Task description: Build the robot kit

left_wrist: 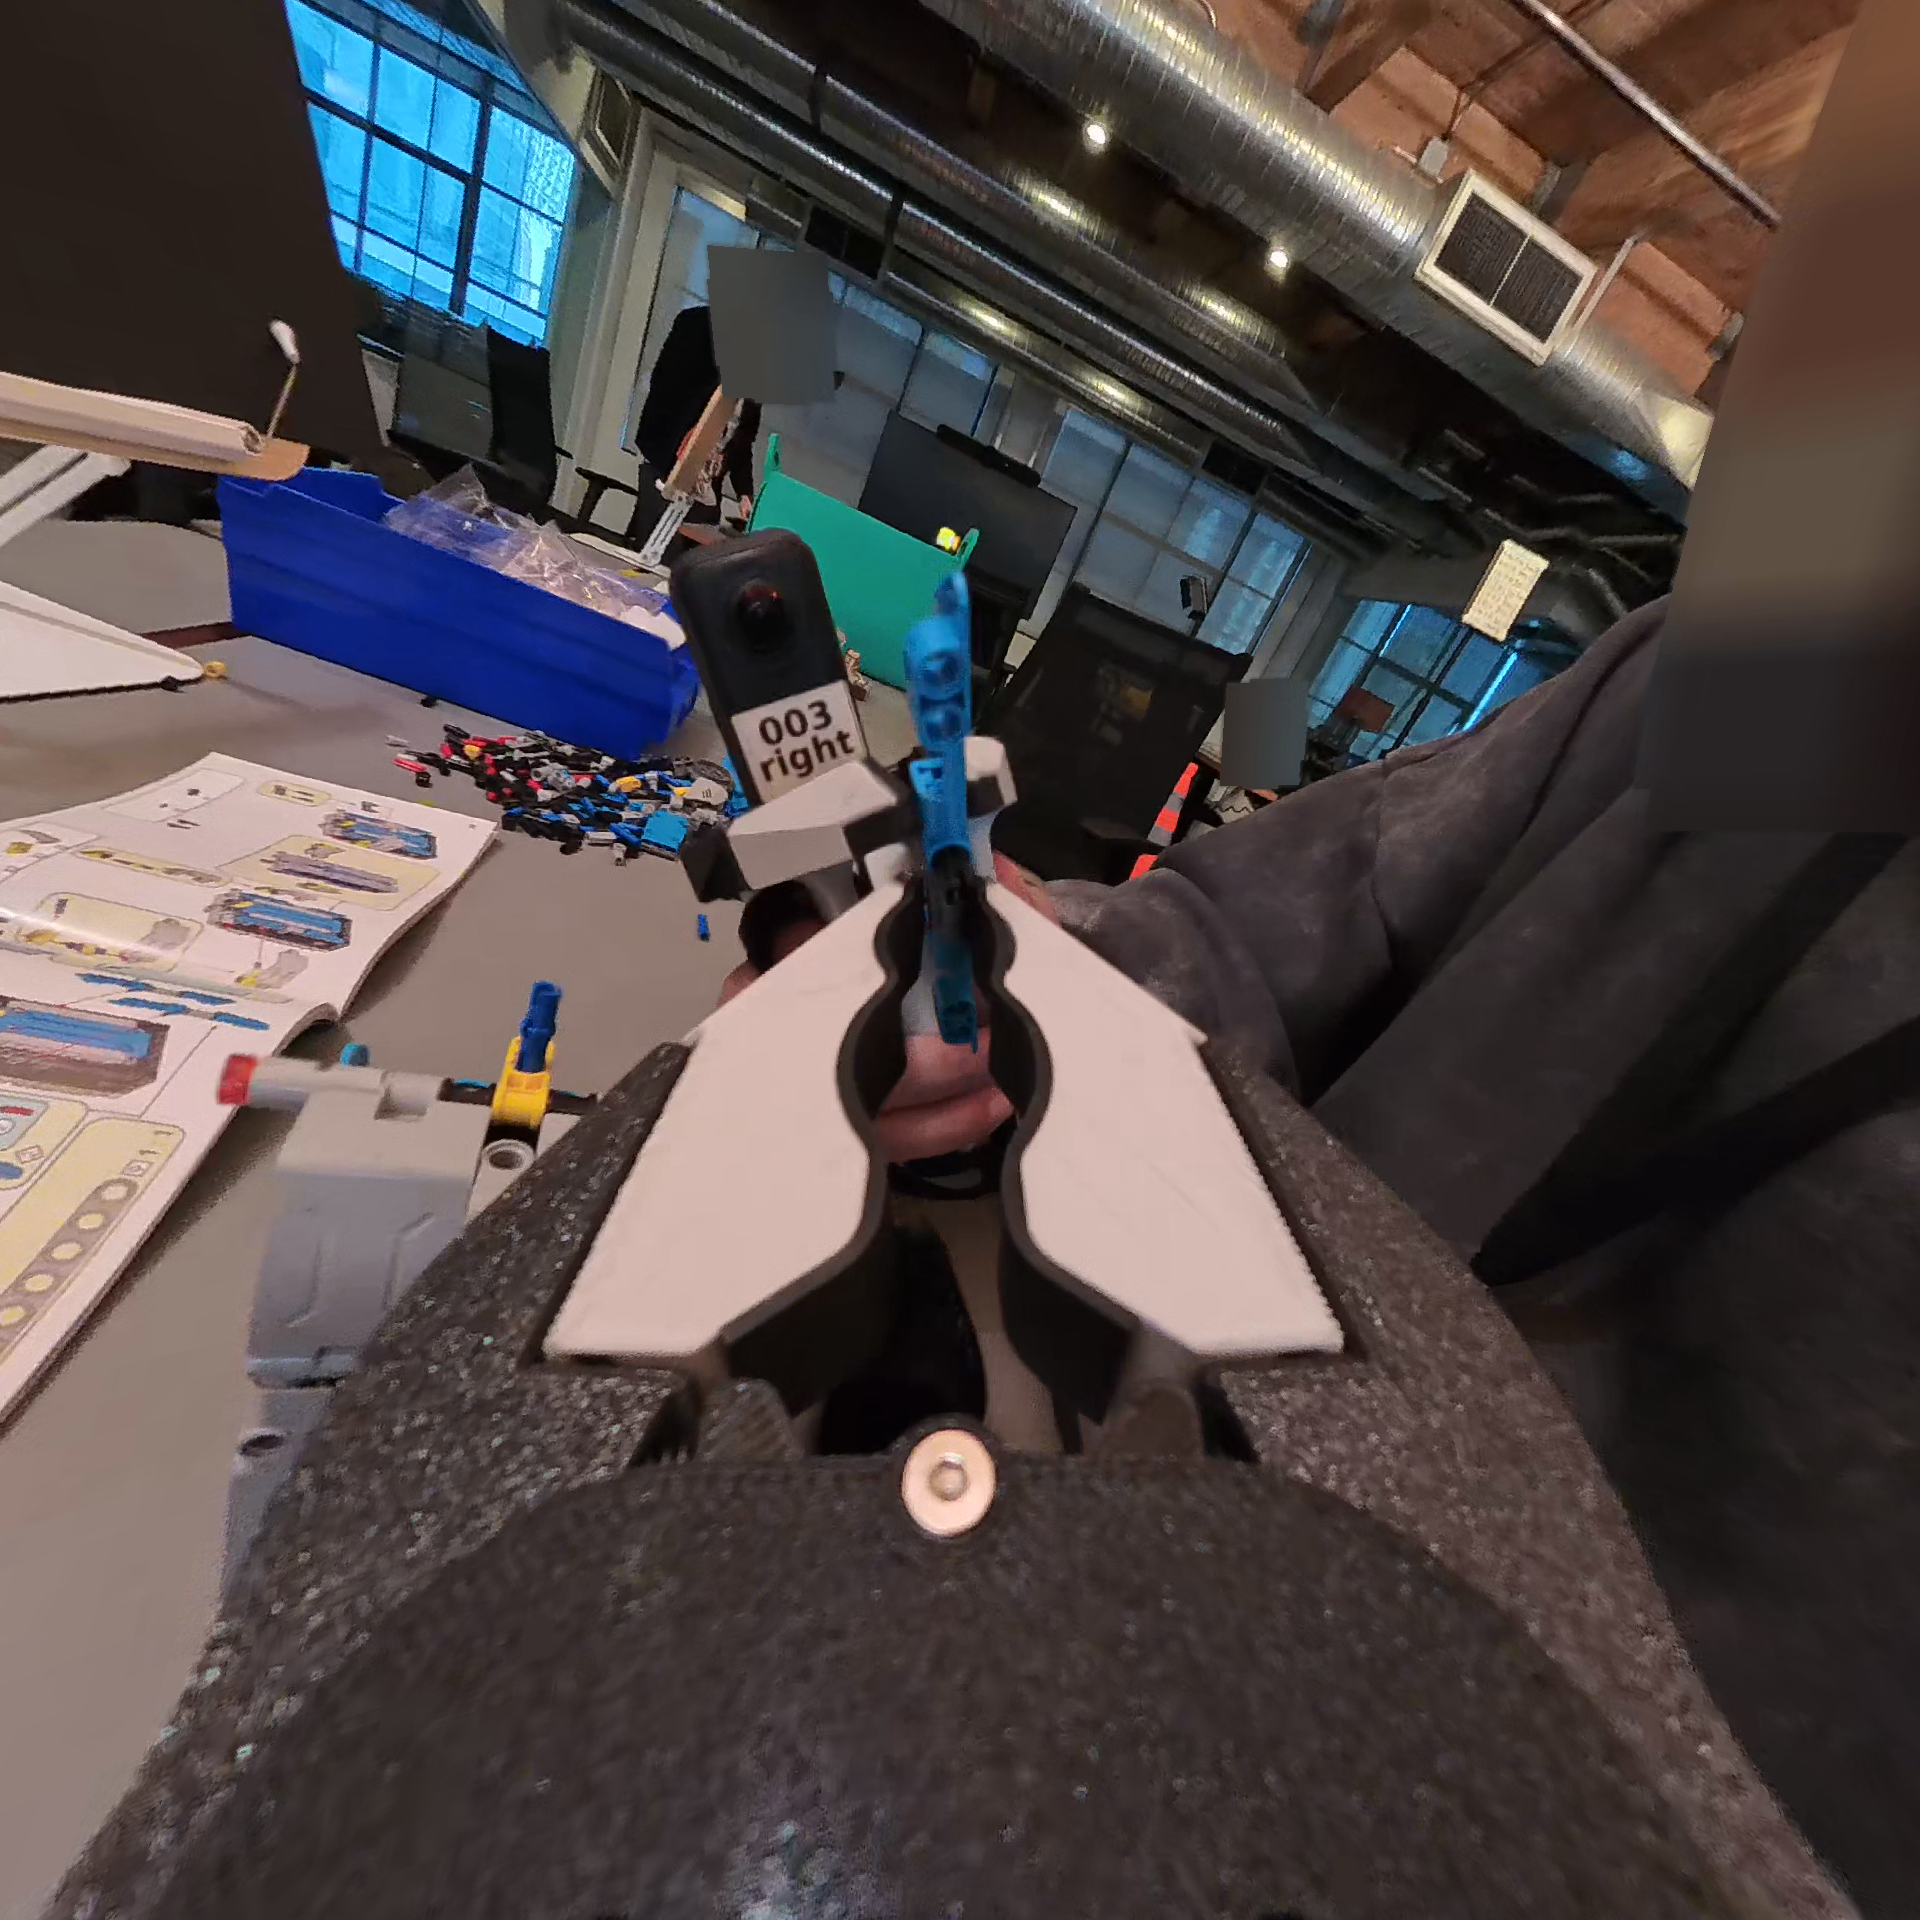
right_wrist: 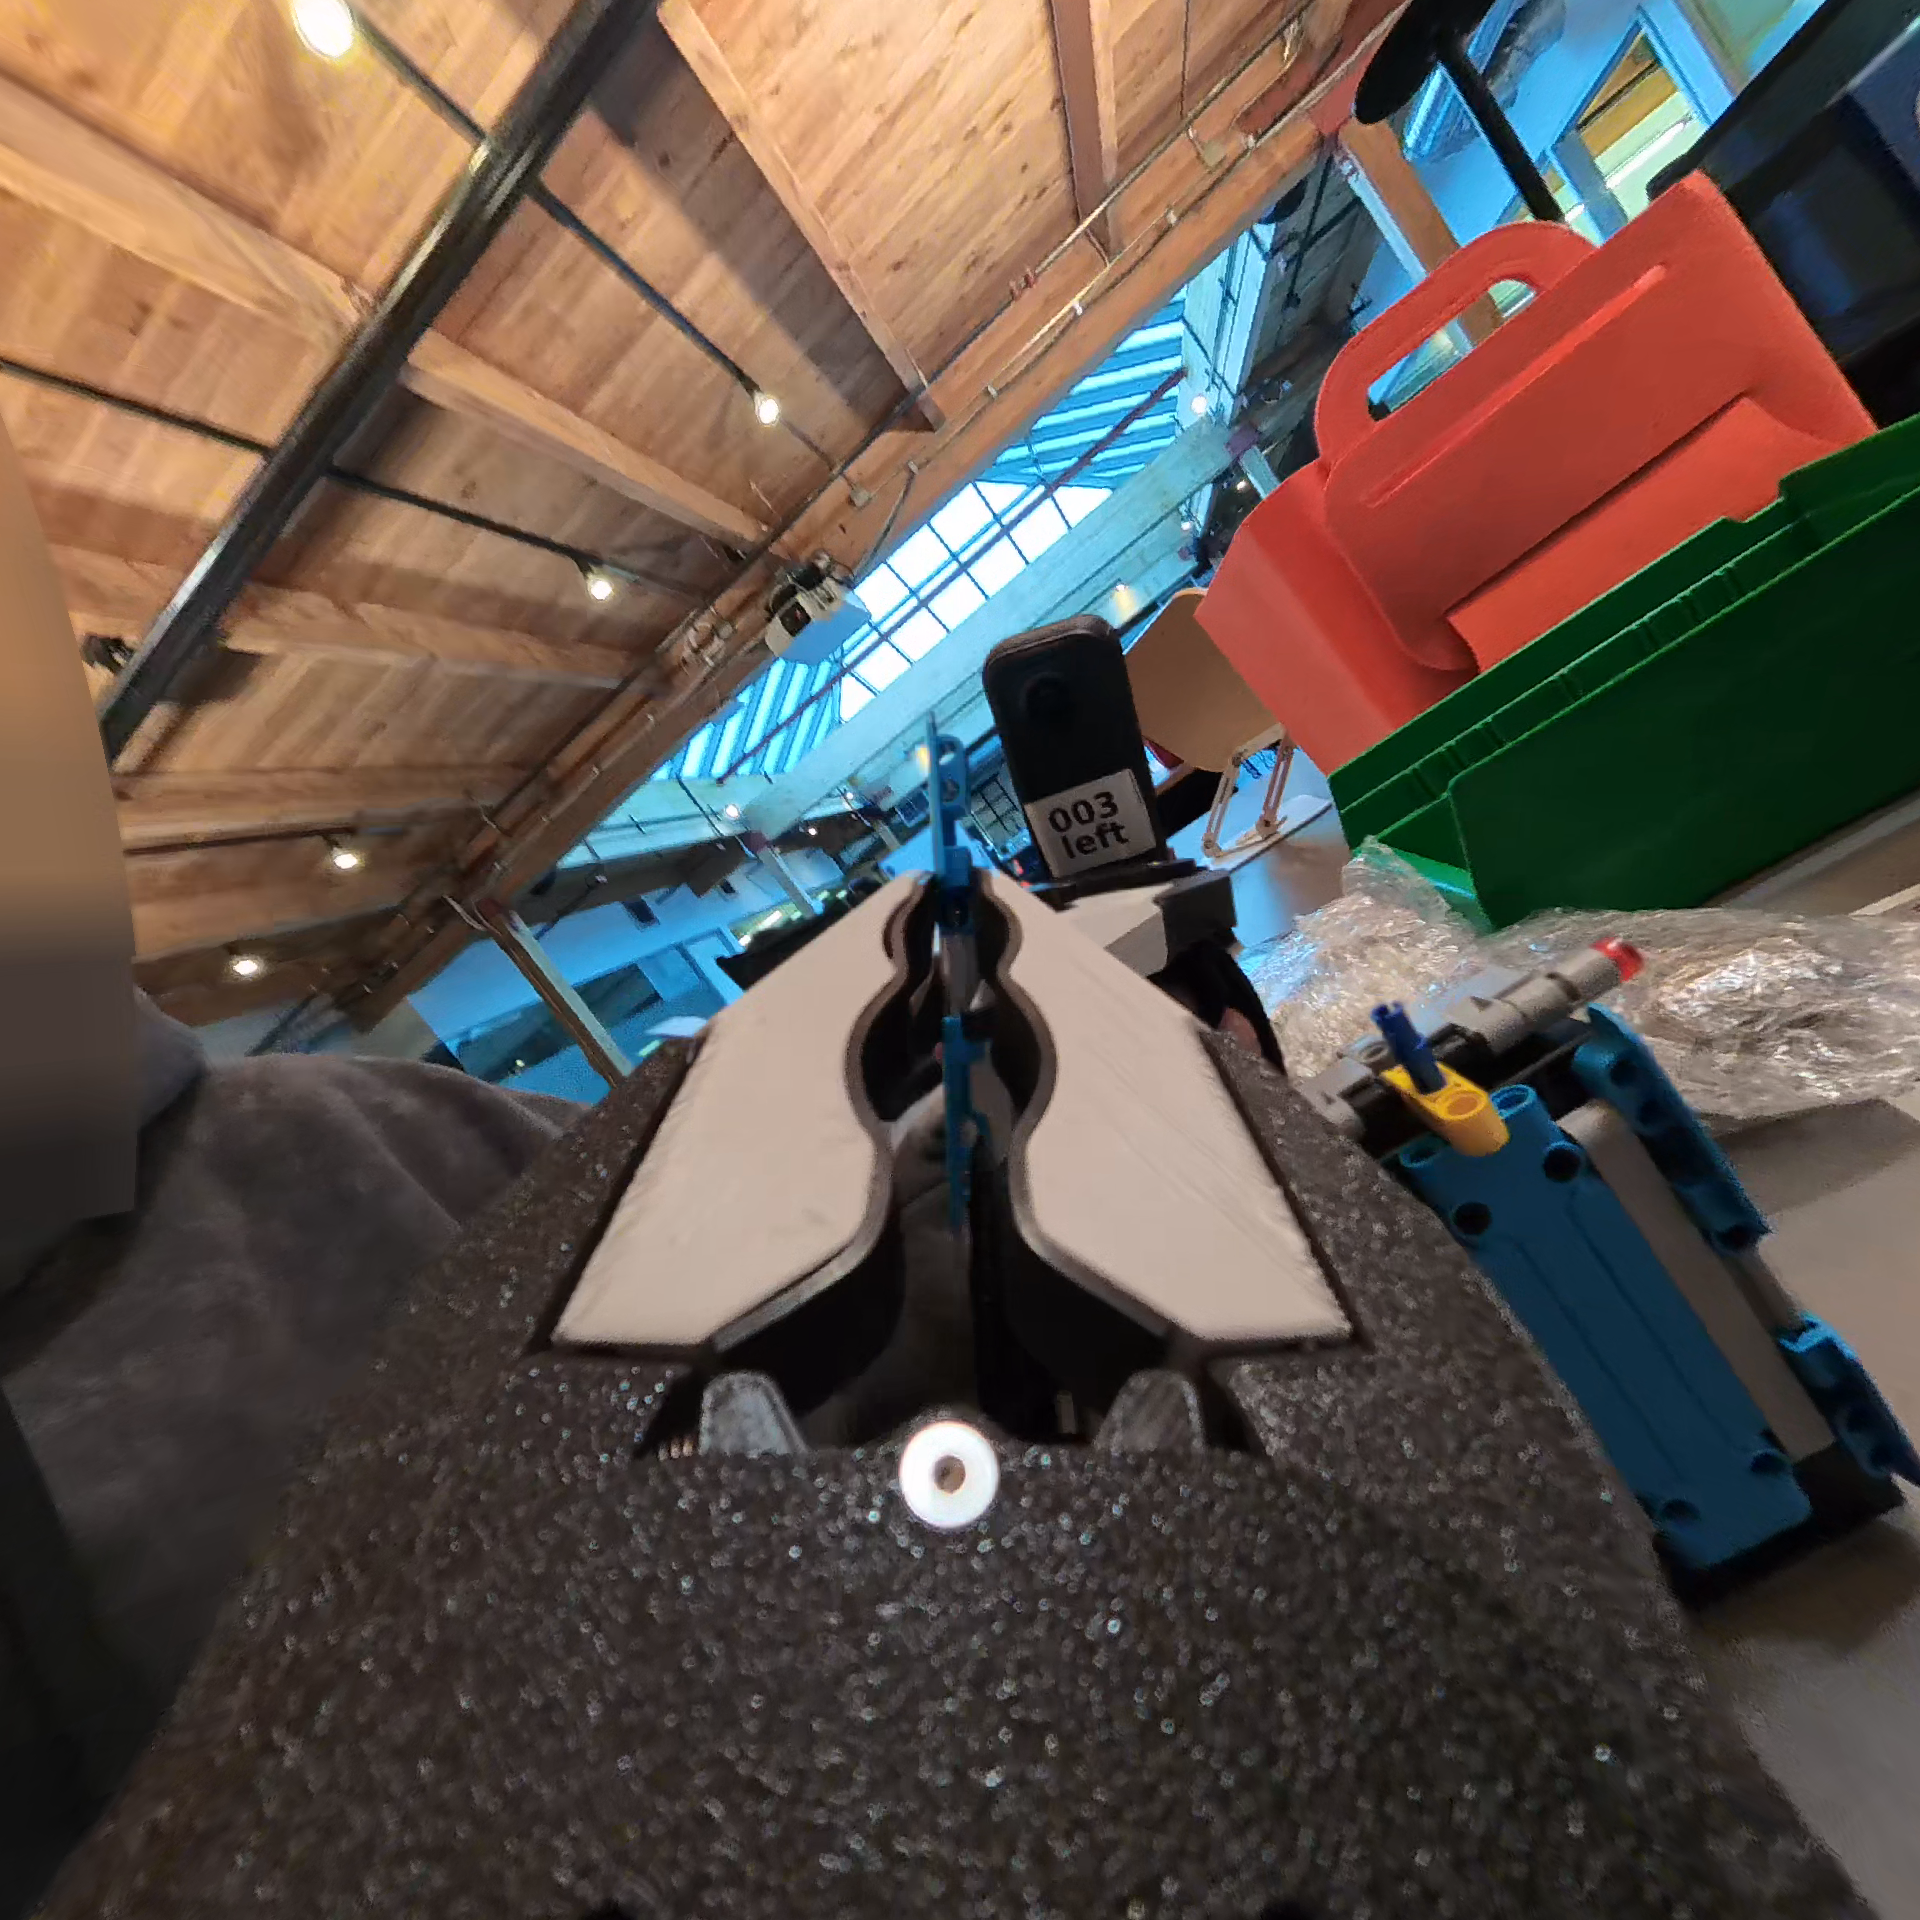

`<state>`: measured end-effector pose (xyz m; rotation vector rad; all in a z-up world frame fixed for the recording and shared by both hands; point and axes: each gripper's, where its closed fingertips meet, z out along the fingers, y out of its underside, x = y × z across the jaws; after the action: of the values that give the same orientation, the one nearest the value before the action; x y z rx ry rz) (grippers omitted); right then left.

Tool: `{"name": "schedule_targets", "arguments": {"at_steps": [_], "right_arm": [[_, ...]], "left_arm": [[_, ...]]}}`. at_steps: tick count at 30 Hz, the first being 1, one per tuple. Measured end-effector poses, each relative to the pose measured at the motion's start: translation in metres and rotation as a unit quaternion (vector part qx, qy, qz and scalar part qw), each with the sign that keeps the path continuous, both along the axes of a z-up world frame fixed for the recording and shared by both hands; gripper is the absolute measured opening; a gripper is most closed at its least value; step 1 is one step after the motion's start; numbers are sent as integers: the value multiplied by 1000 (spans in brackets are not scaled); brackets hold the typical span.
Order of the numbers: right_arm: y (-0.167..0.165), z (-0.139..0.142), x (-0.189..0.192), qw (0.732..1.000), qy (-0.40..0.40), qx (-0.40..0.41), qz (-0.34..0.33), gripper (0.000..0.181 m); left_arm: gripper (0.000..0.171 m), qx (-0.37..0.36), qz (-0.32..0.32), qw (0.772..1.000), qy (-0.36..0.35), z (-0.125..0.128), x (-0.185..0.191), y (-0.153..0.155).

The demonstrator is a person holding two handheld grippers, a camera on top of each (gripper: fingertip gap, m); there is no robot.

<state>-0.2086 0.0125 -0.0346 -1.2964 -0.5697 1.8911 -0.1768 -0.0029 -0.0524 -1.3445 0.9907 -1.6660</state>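
The left gripper, at the centre of the left wrist view, has its grey fingers drawn together at the tips, pinching a slim blue beam that sticks up past them. Facing it from just above the tips is the right gripper, which seems to clamp the same piece. In the right wrist view the right gripper likewise pinches the blue beam, seen edge-on as a thin strip at centre frame, with the left gripper just beyond (its tips are hidden there).

On the grey table a part-built model stands at the right of the right wrist view, blue and grey with a yellow connector on top. An open instruction booklet lies at the left of the left wrist view, a heap of loose pieces above it, and a blue bin behind.

With both grippers on one thin part, it seems wise to keep them aligned and the grip light, so that the beam neither twists nor slips.
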Motion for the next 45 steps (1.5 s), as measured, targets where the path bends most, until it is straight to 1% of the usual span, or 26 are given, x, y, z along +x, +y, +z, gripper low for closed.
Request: {"name": "schedule_targets", "arguments": {"at_steps": [1, 2, 3, 5, 7, 8, 9, 11, 12, 14, 15, 16, 17, 18, 19, 21, 23, 26, 27, 29, 31, 34, 36, 38, 41, 45], "right_arm": [[0, 1, 1, 1000, -7, 8, -2, 8], [2, 1, 4, 1000, -17, 15, -9, 6], [7, 1, 10, 999, -29, 25, -23, 7], [23, -6, 28, 995, -71, 41, -54, 6], [36, -35, 40, 982, -169, 57, -69, 6], [41, -52, 44, 972, -215, 58, -75, 6], [46, -64, 48, 967, -235, 51, -84, 6], [43, -74, 43, 972, -230, 1, -44, 6], [42, -74, 40, 975, -219, -11, -32, 6], [36, -76, 35, 976, -218, -17, -12, 6], [34, -78, 33, 974, -225, -13, -10, 7], [33, -79, 32, 974, -228, -8, -8, 7], [32, -78, 31, 974, -227, -6, -5, 7], [32, -77, 30, 974, -225, -4, -8, 7], [32, -76, 29, 975, -221, -1, -12, 7], [33, -70, 29, 978, -207, 7, -20, 6], [34, -62, 30, 981, -190, 16, -34, 6], [28, -47, 29, 987, -157, 21, -39, 6], [24, -44, 26, 987, -153, 22, -36, 6], [21, -39, 22, 989, -141, 28, -43, 6], [18, -38, 20, 988, -144, 26, -38, 6], [23, -52, 18, 984, -171, 18, -44, 6], [23, -55, 17, 985, -169, 10, -35, 6], [23, -54, 17, 989, -147, -3, -27, 6], [20, -45, 17, 995, -95, -37, -5, 7], [21, -36, 21, 994, -98, -5, -42, 6]], "left_arm": [[8, 10, 3, 1000, 4, 0, 0, -1], [16, 27, 10, 1000, 10, 1, -3, 0], [30, 44, 26, 999, 14, 2, -8, 5], [48, 90, 98, 991, 32, 1, -27, 28], [66, 169, 195, 960, 112, -22, -47, 61], [80, 186, 219, 944, 161, -41, -52, 72], [91, 177, 212, 941, 196, -59, -50, 74], [94, 143, 159, 945, 249, -90, -35, 64], [95, 143, 140, 942, 268, -101, -28, 59], [98, 162, 148, 929, 299, -116, -20, 60], [97, 163, 151, 930, 294, -116, -15, 61], [90, 155, 157, 932, 287, -115, -11, 64], [75, 146, 160, 935, 282, -114, -7, 68], [69, 140, 152, 939, 276, -113, -4, 69], [69, 132, 142, 942, 274, -111, -2, 70], [68, 76, 113, 959, 249, -106, 1, 66], [68, 12, 97, 978, 184, -91, 1, 63], [68, -46, 74, 994, 70, -58, -2, 56], [67, -61, 61, 995, 42, -48, -2, 52], [68, -71, 55, 996, 23, -42, 0, 49], [68, -71, 64, 995, 41, -48, 3, 51], [68, -29, 86, 991, 94, -64, 4, 54], [68, -28, 86, 991, 100, -66, 3, 54], [67, -59, 73, 993, 76, -63, 3, 53], [67, -120, 45, 992, 13, -49, 5, 49], [67, -141, 53, 988, -28, -40, 11, 49]]}}
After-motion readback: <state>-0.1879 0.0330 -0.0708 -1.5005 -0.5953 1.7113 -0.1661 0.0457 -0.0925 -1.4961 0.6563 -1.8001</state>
